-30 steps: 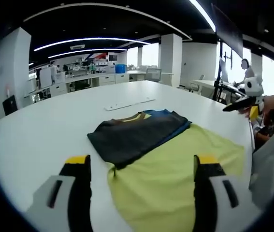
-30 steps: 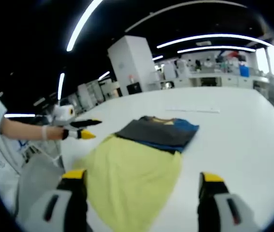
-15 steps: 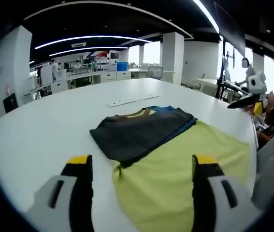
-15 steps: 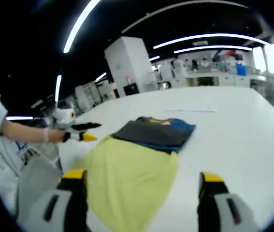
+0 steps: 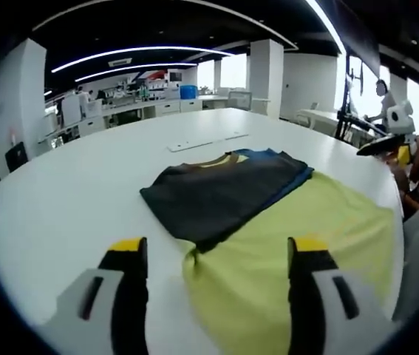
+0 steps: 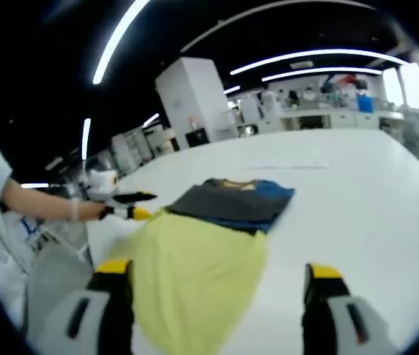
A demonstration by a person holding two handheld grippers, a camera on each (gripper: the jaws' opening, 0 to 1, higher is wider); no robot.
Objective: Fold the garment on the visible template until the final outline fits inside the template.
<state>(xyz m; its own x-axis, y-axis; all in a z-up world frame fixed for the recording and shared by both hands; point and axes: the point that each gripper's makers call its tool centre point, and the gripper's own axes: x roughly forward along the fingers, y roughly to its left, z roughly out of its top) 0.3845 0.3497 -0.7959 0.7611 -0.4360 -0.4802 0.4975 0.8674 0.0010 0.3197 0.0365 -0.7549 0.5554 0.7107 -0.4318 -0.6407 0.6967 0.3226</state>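
Observation:
A folded garment [image 5: 220,192], dark grey on top with blue and a yellow collar showing at its far edge, lies on the far end of a yellow-green sheet [image 5: 298,244] spread on the white table [image 5: 69,192]. My left gripper [image 5: 216,251] is open, low over the near edge of the sheet, with nothing between its jaws. My right gripper [image 6: 218,270] is open too, above the sheet's [image 6: 194,259] near end, facing the garment [image 6: 231,203]. Each gripper shows in the other's view: the right one [image 5: 379,148] at the sheet's right side, the left one [image 6: 144,205] at its left corner.
A thin white strip [image 5: 205,140] lies on the table beyond the garment, also seen as a strip [image 6: 290,167] in the right gripper view. A person's hand [image 6: 54,208] and grey clothing [image 6: 54,285] stand at the table's edge. Desks, pillars and monitors fill the background.
The left gripper view has moved forward and lower toward the garment, which now looks larger. In the right gripper view the left gripper has shifted slightly toward the sheet's corner. The garment has not moved.

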